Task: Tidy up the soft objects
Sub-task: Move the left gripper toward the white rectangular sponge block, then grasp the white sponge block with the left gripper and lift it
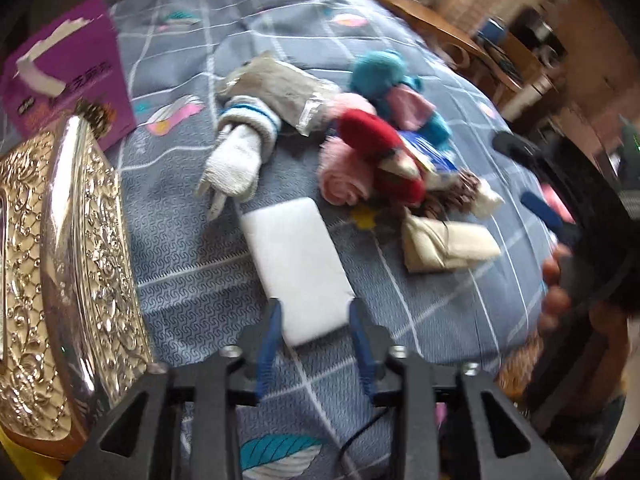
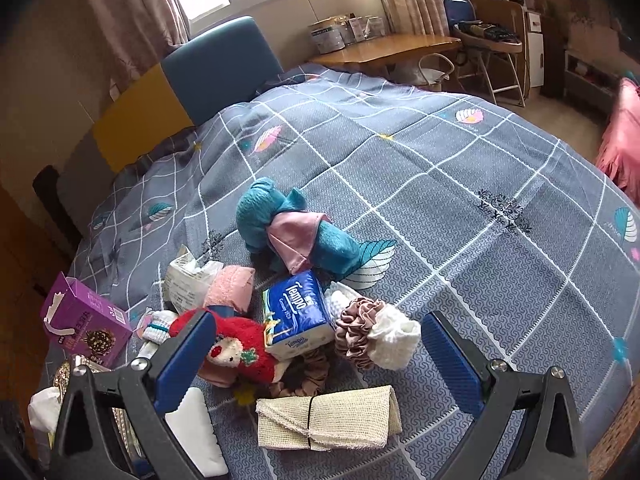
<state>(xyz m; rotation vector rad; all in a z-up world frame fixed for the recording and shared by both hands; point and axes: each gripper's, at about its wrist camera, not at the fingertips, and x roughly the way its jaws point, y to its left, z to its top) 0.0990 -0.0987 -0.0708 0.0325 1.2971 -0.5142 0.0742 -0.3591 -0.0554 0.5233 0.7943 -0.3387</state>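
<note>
Here we hold the left gripper (image 1: 314, 312) over the bed (image 1: 420, 300), its fingers (image 1: 269, 344) a narrow gap apart with the near end of the white sponge (image 1: 296, 268) lying between their tips; whether they press it we cannot tell. Beyond the tips sit a rolled sock (image 1: 240, 152), a pink towel roll (image 1: 344, 176) and a red plush toy (image 1: 384, 156). Our right gripper (image 2: 320, 364) has its fingers (image 2: 186, 364) spread wide, a folded mesh cloth (image 2: 328, 420) and a tissue pack (image 2: 298, 312) between them.
</note>
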